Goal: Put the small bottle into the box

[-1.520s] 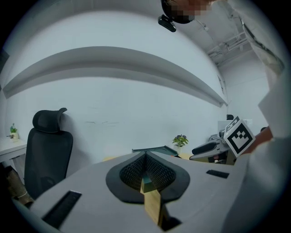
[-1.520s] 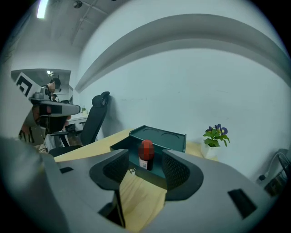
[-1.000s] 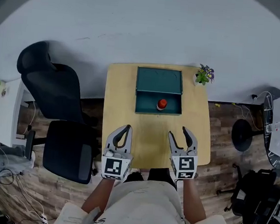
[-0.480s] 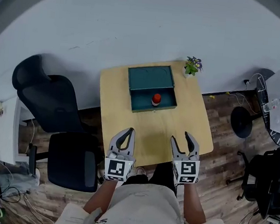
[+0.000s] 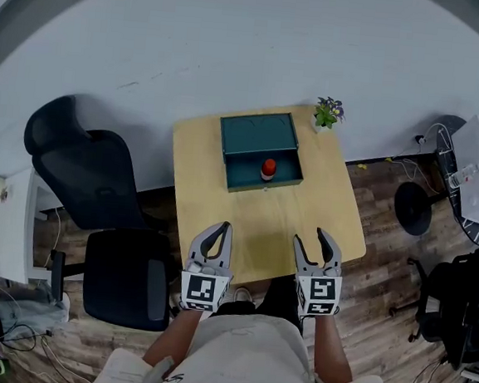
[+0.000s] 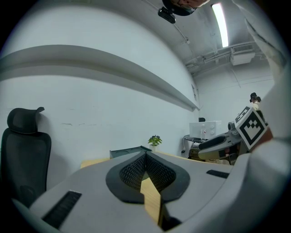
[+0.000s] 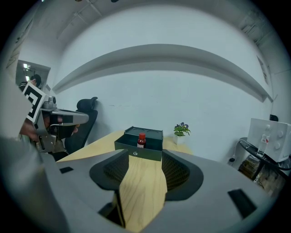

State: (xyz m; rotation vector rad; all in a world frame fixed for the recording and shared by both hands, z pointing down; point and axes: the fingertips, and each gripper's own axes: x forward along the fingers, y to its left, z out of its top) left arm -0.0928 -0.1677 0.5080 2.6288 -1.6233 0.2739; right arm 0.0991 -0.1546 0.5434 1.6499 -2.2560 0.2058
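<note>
Two handheld grippers, one table, one box and one bottle are showing in this setting

1. Left gripper (image 5: 222,225): it is hovering over the near edge of the wooden table (image 5: 305,209), left of centre. Its own view is showing the ribbed pads (image 6: 134,170) meeting at their tips, with only a thin wedge of tabletop between them further back. It is gripping nothing.

2. Right gripper (image 5: 311,234): it is hovering level with the left one, right of centre. Its jaws are standing well apart, with bare wood grain filling the gap. It is carrying nothing and is pointing straight toward the box.

3. Dark green box (image 5: 243,168): it is sitting on the far half of the table, well apart from both grippers. Its lid (image 5: 259,134) is lying open toward the wall.

4. Small bottle (image 5: 268,168): with its red cap and dark body, it is standing upright inside the open box, right of the compartment's middle and toward its front wall.

5. Potted plant (image 5: 327,112): it is sitting at the far right corner of the table, just beside the box lid.

6. Black office chair (image 5: 98,191): it is standing on the wood floor to the left of the table
</note>
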